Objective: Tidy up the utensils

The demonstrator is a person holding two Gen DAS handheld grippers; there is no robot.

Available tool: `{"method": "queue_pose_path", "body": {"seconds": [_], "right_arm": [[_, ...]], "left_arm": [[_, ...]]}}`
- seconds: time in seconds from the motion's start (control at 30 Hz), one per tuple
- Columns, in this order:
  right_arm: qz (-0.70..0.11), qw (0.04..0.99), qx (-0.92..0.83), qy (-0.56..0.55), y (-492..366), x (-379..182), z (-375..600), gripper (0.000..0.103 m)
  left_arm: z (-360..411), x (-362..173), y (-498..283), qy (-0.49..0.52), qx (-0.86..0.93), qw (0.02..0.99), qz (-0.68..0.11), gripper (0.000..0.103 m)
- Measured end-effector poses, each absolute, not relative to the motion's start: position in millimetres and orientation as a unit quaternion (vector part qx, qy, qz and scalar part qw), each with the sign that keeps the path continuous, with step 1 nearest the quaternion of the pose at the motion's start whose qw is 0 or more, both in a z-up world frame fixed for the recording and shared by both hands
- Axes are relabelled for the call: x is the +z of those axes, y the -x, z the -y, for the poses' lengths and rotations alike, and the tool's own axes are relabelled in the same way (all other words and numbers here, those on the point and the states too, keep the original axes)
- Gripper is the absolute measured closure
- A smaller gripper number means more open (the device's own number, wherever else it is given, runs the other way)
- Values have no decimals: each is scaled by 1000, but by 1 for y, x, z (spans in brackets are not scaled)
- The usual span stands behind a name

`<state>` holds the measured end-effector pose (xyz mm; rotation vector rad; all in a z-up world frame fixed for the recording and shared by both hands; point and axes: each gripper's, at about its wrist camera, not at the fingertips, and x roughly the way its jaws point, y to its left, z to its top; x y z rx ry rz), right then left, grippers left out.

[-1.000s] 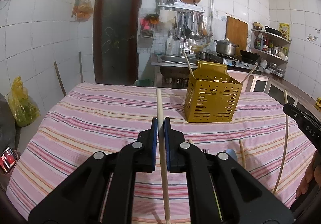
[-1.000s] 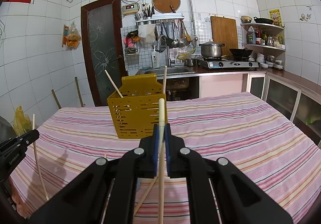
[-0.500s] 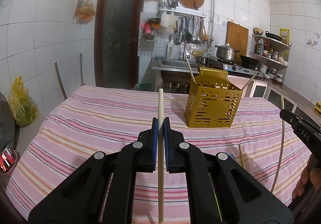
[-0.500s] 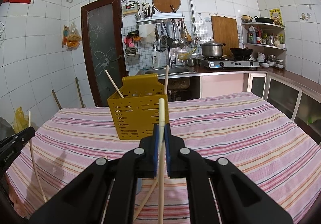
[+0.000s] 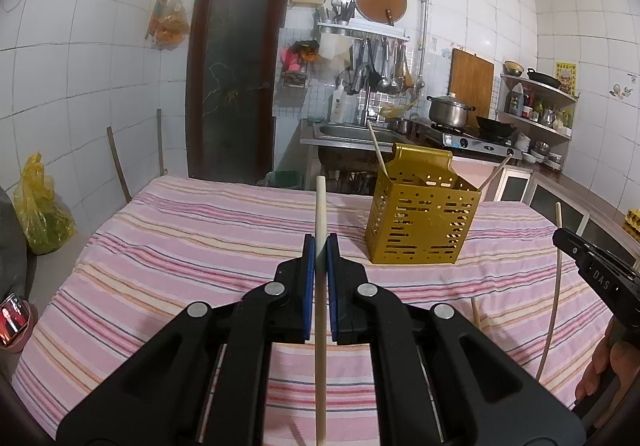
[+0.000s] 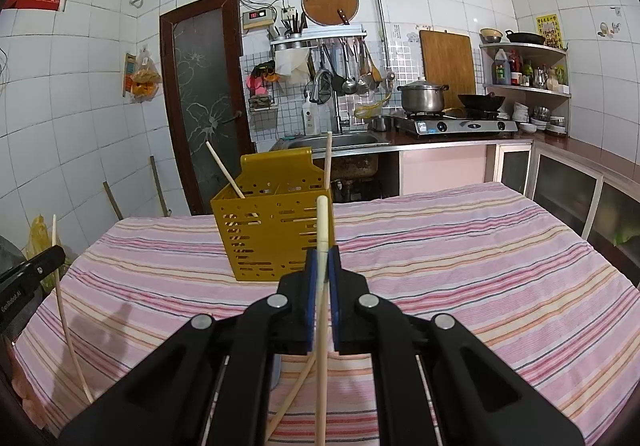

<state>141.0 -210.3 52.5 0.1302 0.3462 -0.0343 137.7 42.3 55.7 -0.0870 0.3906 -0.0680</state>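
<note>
A yellow perforated utensil holder [image 5: 420, 218] [image 6: 272, 226] stands on the pink striped tablecloth [image 5: 180, 246], with two chopsticks leaning in it. My left gripper [image 5: 320, 242] is shut on a pale wooden chopstick [image 5: 320, 206], held upright above the table, left of the holder. My right gripper [image 6: 322, 256] is shut on another chopstick [image 6: 323, 222], in front of the holder's right side. Each gripper shows at the other view's edge: the right one [image 5: 592, 270], the left one [image 6: 28, 274]. A loose chopstick [image 6: 292, 394] lies on the cloth below the right gripper.
Another chopstick [image 5: 475, 312] lies on the cloth right of my left gripper. A blue-grey object [image 6: 276, 374] lies partly hidden under the right gripper. Behind the table are a sink, a stove with a pot [image 6: 422, 96], shelves and a dark door [image 5: 232, 70].
Both grippers have risen a little with their chopsticks still held; the left chopstick now stands straighter. The holder has not moved.
</note>
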Motion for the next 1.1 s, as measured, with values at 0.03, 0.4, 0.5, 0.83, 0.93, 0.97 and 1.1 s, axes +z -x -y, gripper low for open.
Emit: {"method": "queue_pose_path", "body": {"seconds": [0.03,0.4,0.5,0.83,0.93,0.97,1.1], "right_arm": [[-171,983,-18,-65,-141,53,210,97],[-161,985,-28,-60,-154,65,212,97],[-161,985,-29,-61,-160,67,214,97],[-135,988,-29,-64,-181,92,217,97],[-118,990,-27,-69,-194,115,220,97],[-113,991,-25,-69,-199,123,220,97],[-83,994,-20,-71,-223,155,219,97]], "left_arm": [[-42,57,-138,44,-35,980,-193,99],[-44,69,-151,42,-44,981,-182,99],[-44,72,-157,48,-47,981,-180,99],[-26,100,-176,38,-66,986,-151,99],[-18,124,-185,38,-75,988,-131,99],[-15,132,-189,40,-80,988,-125,99],[3,172,-210,46,-101,990,-90,99]]}}
